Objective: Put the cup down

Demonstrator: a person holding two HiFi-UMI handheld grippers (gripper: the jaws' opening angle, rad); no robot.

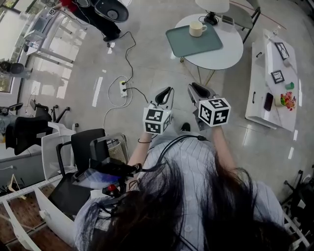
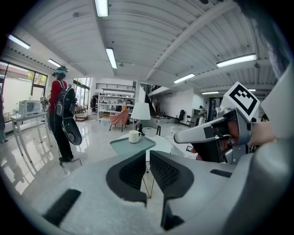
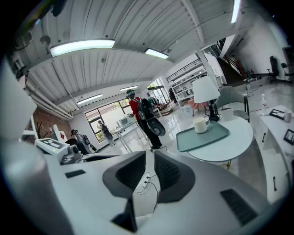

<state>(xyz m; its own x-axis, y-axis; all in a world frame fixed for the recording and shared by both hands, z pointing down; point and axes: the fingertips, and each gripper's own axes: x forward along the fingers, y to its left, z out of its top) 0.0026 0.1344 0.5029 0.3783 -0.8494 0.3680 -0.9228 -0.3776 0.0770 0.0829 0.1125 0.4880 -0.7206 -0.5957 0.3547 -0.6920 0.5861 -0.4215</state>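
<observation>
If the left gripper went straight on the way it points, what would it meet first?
Probably the round table, near its tray: its legs show between the left gripper's tongs. Depth is unclear; only floor seems nearer.

Ahead of you stands a round white table with a teal tray on it and a lamp at its far edge. On the floor before it, a power strip lies with a black cable trailing away. To your right, a low white cabinet carries 2 picture frames, a dark phone and flowers. At your left is a black office chair; farther off stands a person in a red top.
</observation>
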